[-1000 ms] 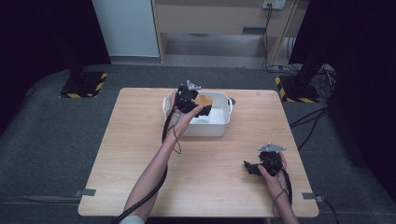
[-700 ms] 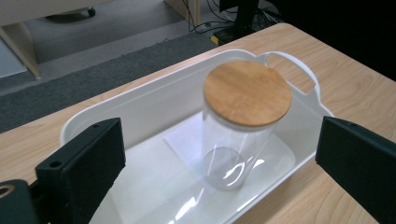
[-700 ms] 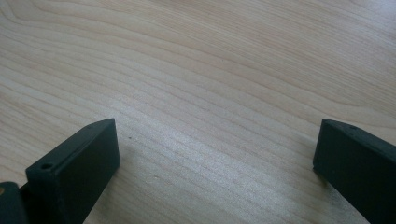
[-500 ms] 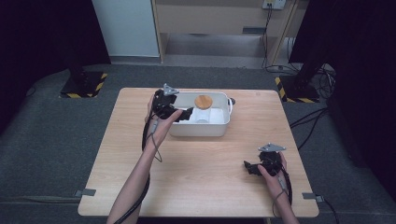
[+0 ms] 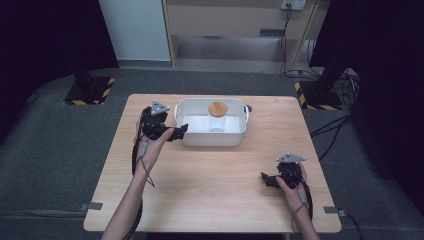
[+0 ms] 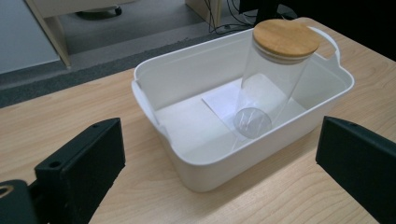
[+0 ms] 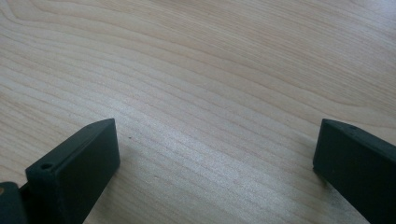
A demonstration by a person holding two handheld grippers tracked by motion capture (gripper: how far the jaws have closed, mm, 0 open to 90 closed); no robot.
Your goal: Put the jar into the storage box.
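A clear glass jar (image 5: 217, 118) (image 6: 268, 84) with a round wooden lid stands upright inside a white plastic tub (image 5: 186, 140) (image 6: 205, 172) at the back middle of the wooden table. My left gripper (image 5: 179, 131) (image 6: 219, 172) hovers just left of the tub, open, with nothing between its jaws. My right gripper (image 5: 265, 178) (image 7: 215, 172) rests low over the bare tabletop near the front right corner, open and empty.
The wooden table (image 5: 210, 190) stretches between the two hands. A cable trails from each gripper along the forearms. Behind the table are grey carpet, a wooden cabinet (image 5: 235, 20) and dark curtains at both sides.
My left gripper let go of the jar in the tub and drew back to the left, out of the tub. The right gripper stayed still.
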